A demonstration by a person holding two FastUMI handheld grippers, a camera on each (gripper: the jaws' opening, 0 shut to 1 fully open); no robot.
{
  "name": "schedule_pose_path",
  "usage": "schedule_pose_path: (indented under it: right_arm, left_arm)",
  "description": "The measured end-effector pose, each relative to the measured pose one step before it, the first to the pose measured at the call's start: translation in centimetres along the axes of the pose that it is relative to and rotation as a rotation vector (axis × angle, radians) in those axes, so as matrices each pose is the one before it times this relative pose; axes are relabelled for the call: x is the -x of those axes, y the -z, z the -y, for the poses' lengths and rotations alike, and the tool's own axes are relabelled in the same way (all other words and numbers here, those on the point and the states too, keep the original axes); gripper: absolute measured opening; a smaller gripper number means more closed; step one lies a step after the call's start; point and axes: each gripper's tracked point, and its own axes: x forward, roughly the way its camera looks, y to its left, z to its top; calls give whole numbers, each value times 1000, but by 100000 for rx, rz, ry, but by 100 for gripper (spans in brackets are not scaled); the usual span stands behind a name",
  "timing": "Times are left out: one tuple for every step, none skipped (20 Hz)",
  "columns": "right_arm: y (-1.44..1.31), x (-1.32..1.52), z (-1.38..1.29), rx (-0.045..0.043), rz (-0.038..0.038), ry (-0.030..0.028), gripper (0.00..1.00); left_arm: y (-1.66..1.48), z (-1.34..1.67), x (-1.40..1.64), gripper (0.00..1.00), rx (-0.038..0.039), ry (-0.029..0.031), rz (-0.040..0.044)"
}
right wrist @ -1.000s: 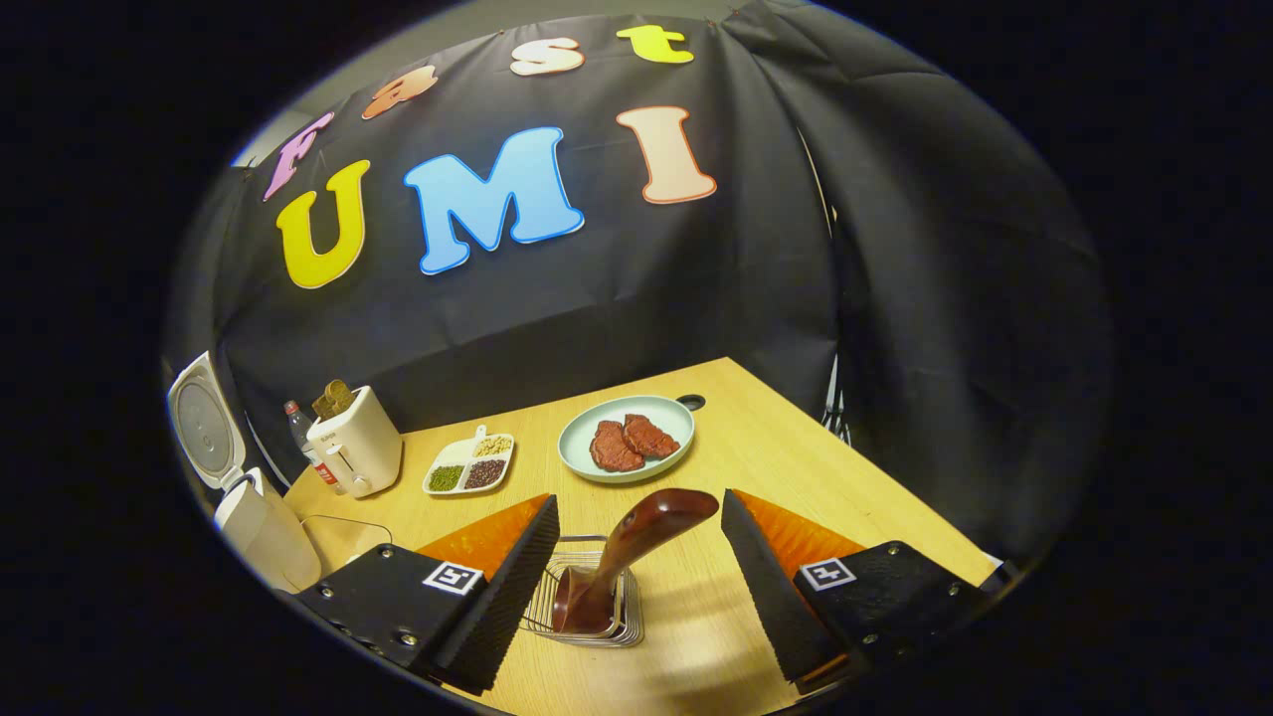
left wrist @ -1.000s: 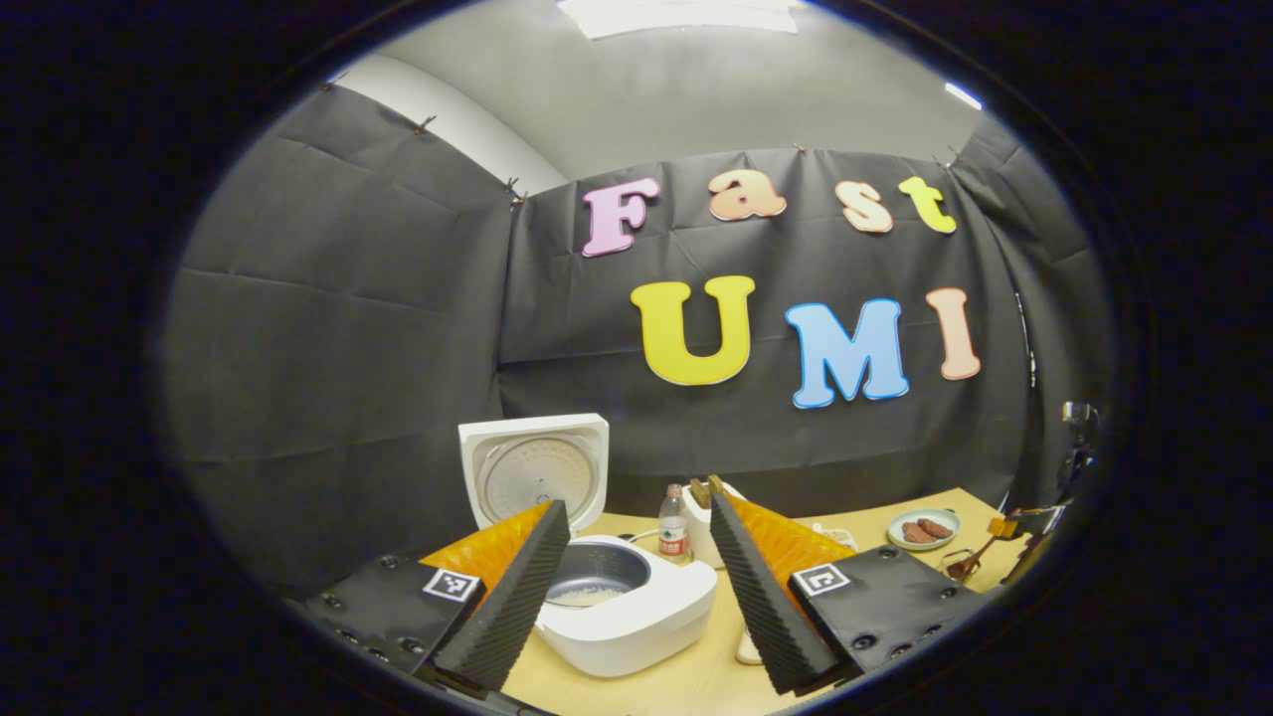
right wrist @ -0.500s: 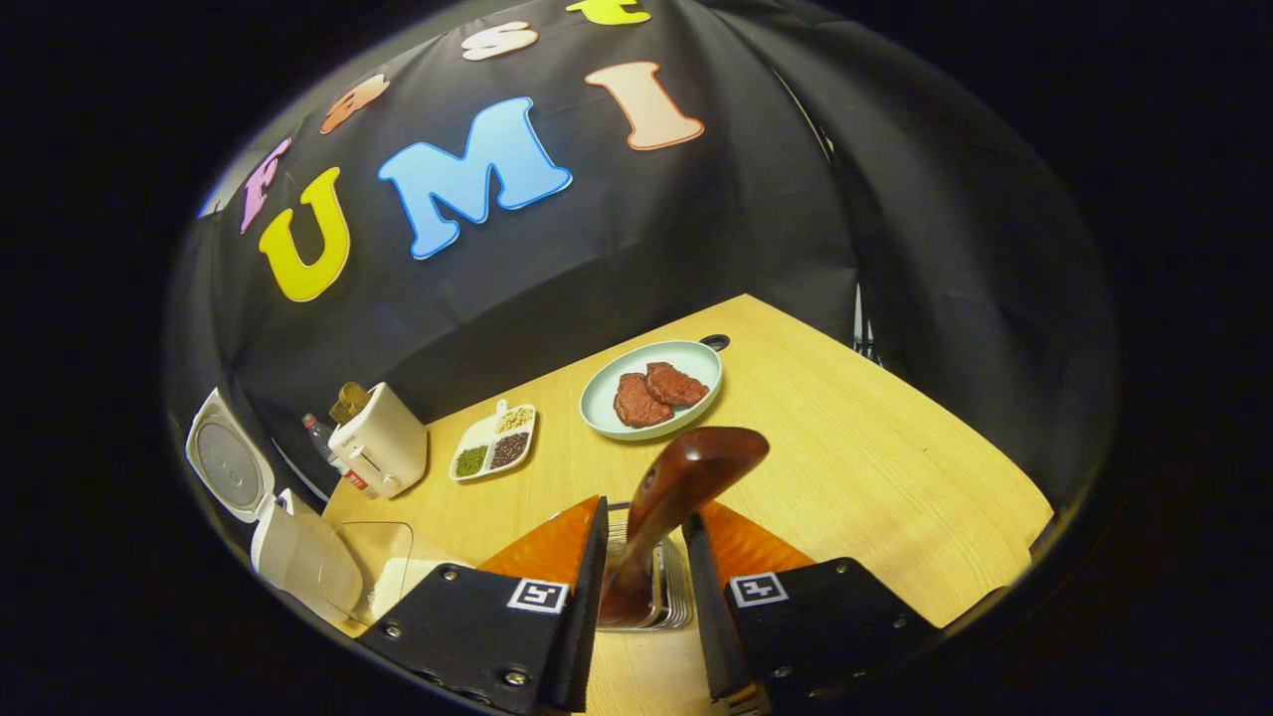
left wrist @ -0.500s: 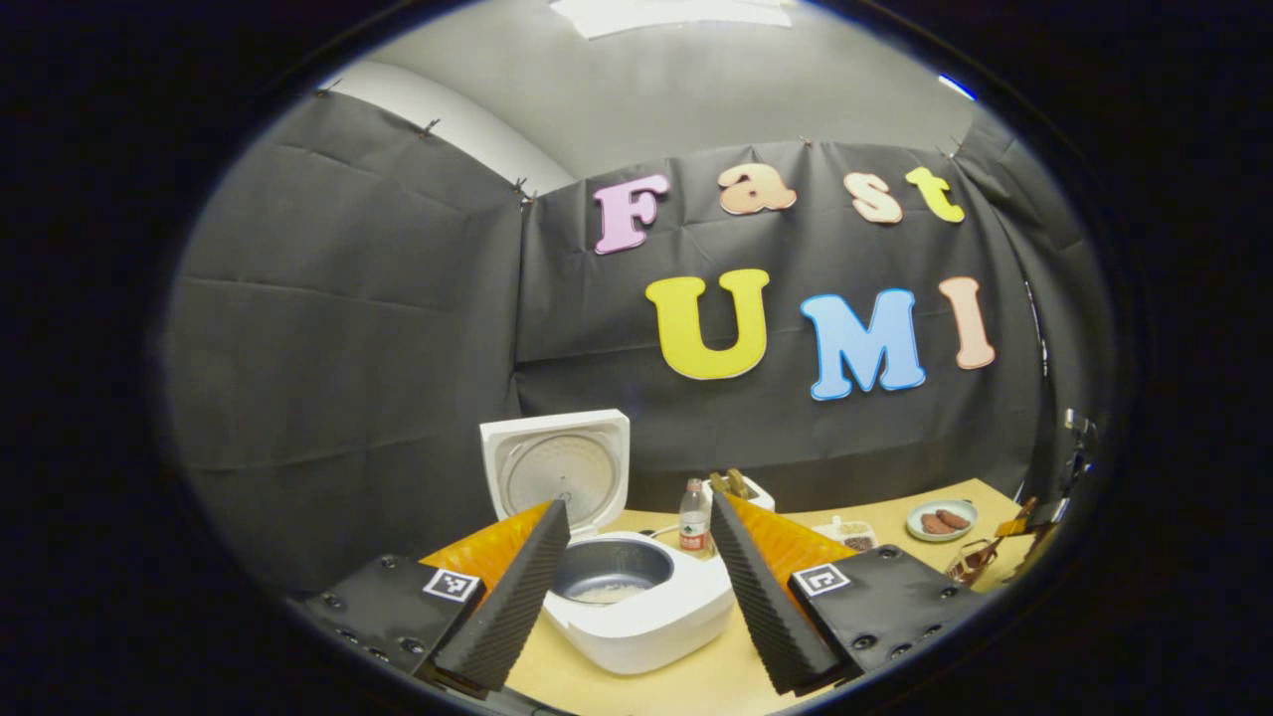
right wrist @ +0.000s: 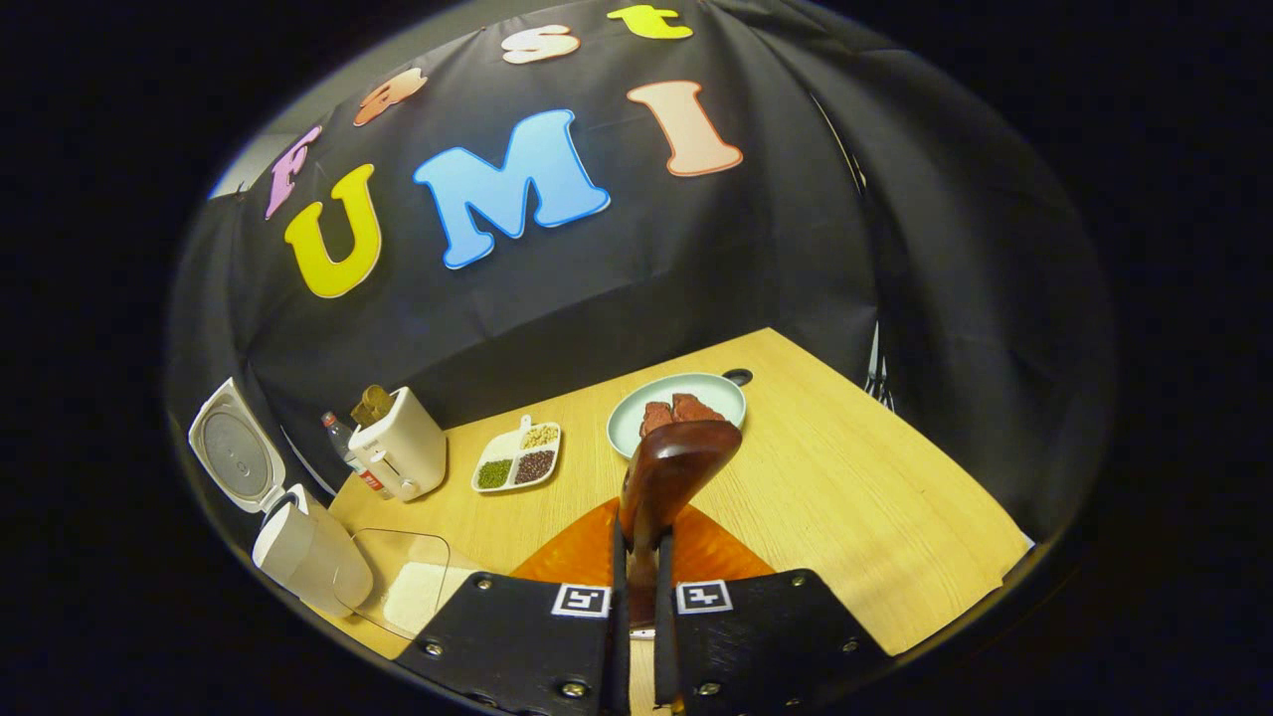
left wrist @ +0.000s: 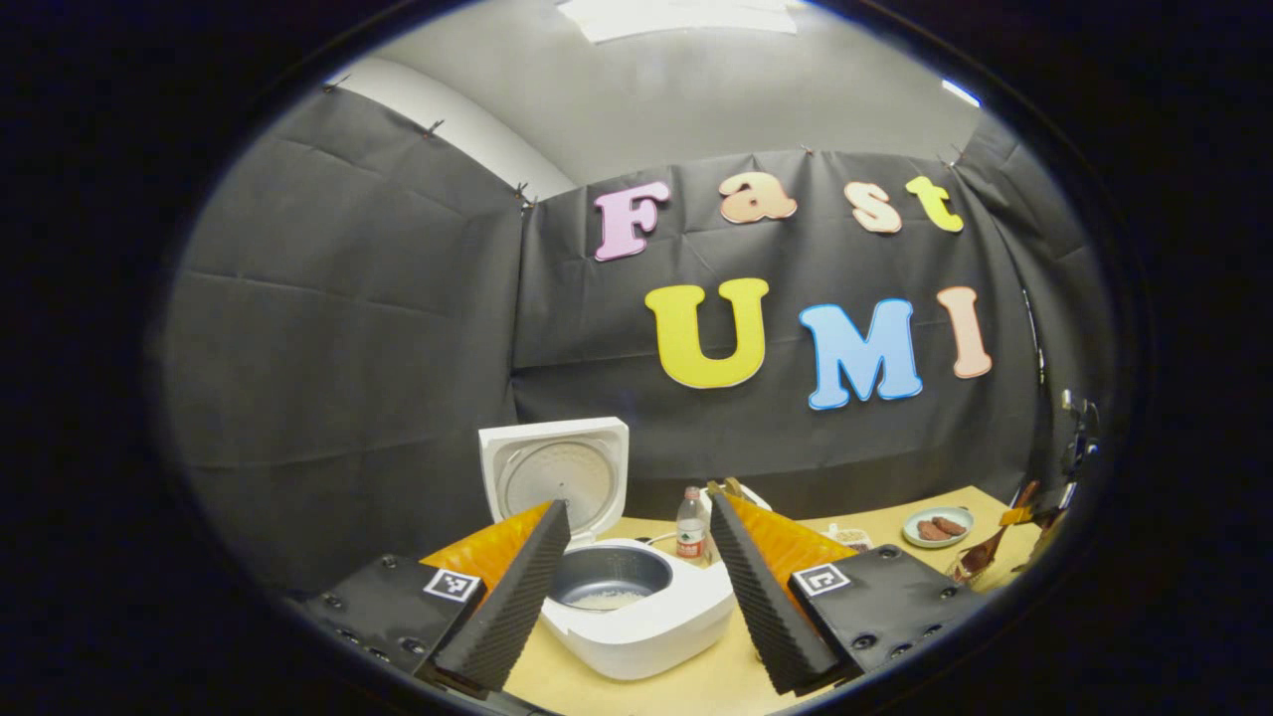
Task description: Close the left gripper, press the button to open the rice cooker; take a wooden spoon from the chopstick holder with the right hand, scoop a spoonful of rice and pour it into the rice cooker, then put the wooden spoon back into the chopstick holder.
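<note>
The white rice cooker (left wrist: 636,622) stands with its lid (left wrist: 553,475) raised and a little rice in the dark pot. My left gripper (left wrist: 636,505) hovers open in front of it, holding nothing. My right gripper (right wrist: 637,537) is shut on the handle of the dark wooden spoon (right wrist: 674,465), which sticks up and forward between the fingers. In the left gripper view the spoon (left wrist: 995,542) shows at the far right above the wire chopstick holder (left wrist: 963,570). The cooker (right wrist: 303,547) lies to the far left in the right gripper view.
A clear container of rice (right wrist: 413,592) sits beside the cooker. Behind stand a toaster (right wrist: 403,452), a bottle (right wrist: 343,438), a divided dish of beans (right wrist: 517,459) and a plate of meat (right wrist: 686,398) on the wooden table (right wrist: 855,497).
My right gripper went from open around the spoon in the holder to shut on its handle. The left gripper stayed open and shifted only slightly.
</note>
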Motion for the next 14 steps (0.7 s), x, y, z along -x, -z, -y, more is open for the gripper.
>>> schedule_pose_path:
  right_arm:
    - [-751, 424, -361, 1325, 1173, -90, 10]
    - [-796, 406, -466, 723, 1258, -310, 10]
    - [-614, 415, -482, 346, 1038, -549, 10]
    - [-651, 285, -516, 14, 997, -212, 10]
    - [-525, 216, -494, 92, 1097, 46, 10]
    - [-459, 253, -735, 379, 724, -583, 10]
    - [-198, 162, -960, 681, 325, -1271, 10]
    - [-310, 97, -1010, 481, 564, -1497, 10]
    - [-246, 77, -1029, 582, 533, -1243, 10]
    - [-182, 14, -1033, 606, 433, -1145, 10]
    - [126, -35, -1141, 723, -29, -1516, 10]
    - [164, -122, -1148, 244, -210, -1649, 10]
    - [188, -125, -1229, -36, -296, -1899, 10]
    - [103, -150, -1088, -47, -18, -1628, 10]
  left_arm:
    - [96, -145, -59, 99, 241, 175, 158]
    - [197, -170, -104, 98, 349, 240, 35]
    - [179, -151, -51, 98, 521, 523, -180]
    - [288, -39, -53, 98, 535, 620, -451]
    - [355, -156, -78, 98, 492, 422, -557]
    - [174, -178, -41, 98, 466, 281, -433]
    - [149, -307, -167, 98, 566, 91, -194]
    - [120, -337, -104, 98, 654, 138, -27]
    - [64, -356, -118, 98, 538, 12, 39]
    - [200, -506, 8, 99, 489, -280, -16]
    - [165, -415, 78, 98, 509, -138, -165]
    - [247, -454, 207, 98, 417, -219, -235]
    - [158, -522, 98, 98, 185, -407, -354]
    - [194, -654, 1, 98, 23, -523, -398]
